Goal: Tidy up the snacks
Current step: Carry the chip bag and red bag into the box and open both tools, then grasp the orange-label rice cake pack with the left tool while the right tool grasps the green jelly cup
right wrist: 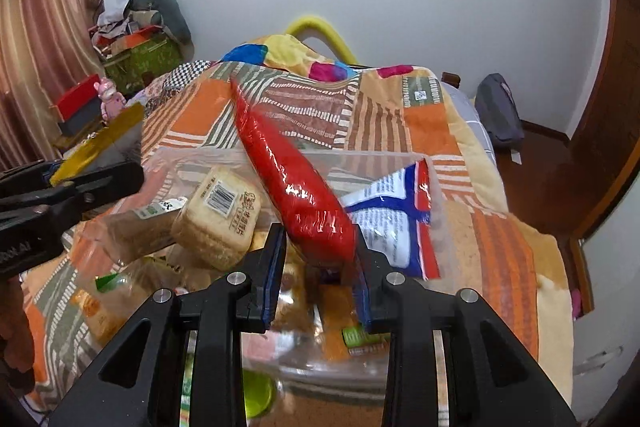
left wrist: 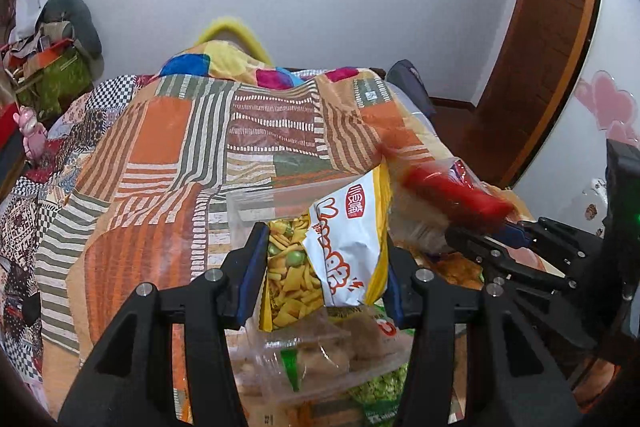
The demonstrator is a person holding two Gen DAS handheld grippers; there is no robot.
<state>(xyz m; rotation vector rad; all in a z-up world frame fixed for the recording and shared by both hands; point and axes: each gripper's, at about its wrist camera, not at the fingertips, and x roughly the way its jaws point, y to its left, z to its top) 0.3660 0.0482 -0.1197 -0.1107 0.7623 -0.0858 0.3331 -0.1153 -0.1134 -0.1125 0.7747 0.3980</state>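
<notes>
Left gripper [left wrist: 324, 267] pinches a yellow-and-white mixed-cracker bag [left wrist: 340, 251] above the clear plastic snack bin [right wrist: 192, 157]; lower it upright into a gap near the bin's left side. Right gripper [right wrist: 318, 259] pinches a red plastic-wrapped sausage-shaped pack [right wrist: 296, 179] over the bin's middle; lay it flat beside the blue-and-white pouch [right wrist: 392, 223], avoiding the other arm.

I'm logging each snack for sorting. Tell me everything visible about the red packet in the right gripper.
The red packet is a long, tapering tube in glossy, crinkled clear wrap. The right gripper clamps its near, thicker end; the far end points up and away, tilted left. It hangs above the clear plastic container, in front of a blue-and-white bag.
</notes>
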